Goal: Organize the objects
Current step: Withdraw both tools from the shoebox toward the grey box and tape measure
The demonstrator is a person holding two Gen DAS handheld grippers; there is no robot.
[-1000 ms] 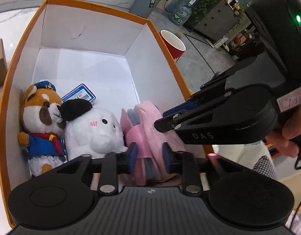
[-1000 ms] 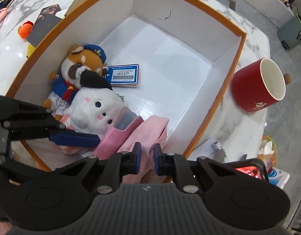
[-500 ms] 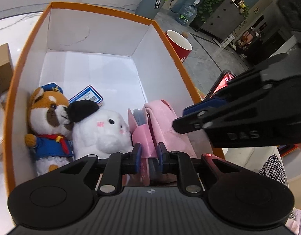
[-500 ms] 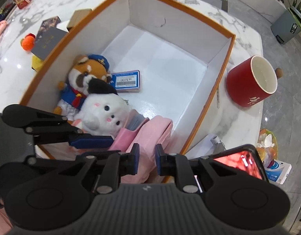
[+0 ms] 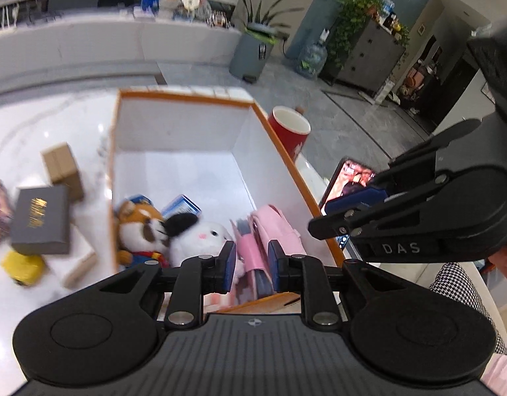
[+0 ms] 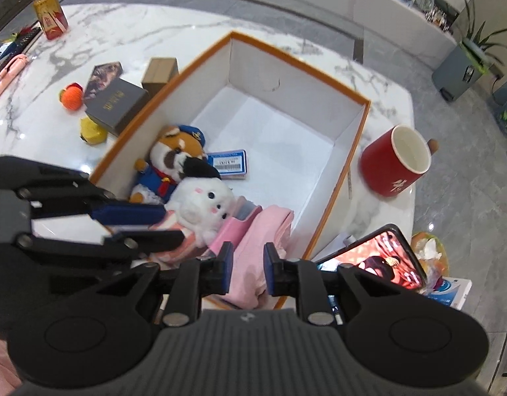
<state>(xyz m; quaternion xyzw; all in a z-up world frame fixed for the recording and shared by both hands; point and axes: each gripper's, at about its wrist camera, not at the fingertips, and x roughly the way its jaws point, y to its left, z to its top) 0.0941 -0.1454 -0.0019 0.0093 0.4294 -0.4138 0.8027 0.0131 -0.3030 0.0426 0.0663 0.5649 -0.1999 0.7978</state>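
Pink pouch (image 6: 266, 227) wedged upright against white plush (image 6: 204, 204) at orange box's (image 6: 299, 66) 6 o'clock, likely saving room — left hand-held gripper (image 5: 251, 260), right hand-held gripper (image 6: 246, 267) just opening, empty.

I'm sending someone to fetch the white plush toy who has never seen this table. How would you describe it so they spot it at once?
Find the big orange-edged box with white inside walls on the marble table. In its near end three soft things lie in a row. The white plush toy is the middle one, between the sailor-capped fox plush and the pink bag; it alone is fluffy white with a black ear and pink cheeks.
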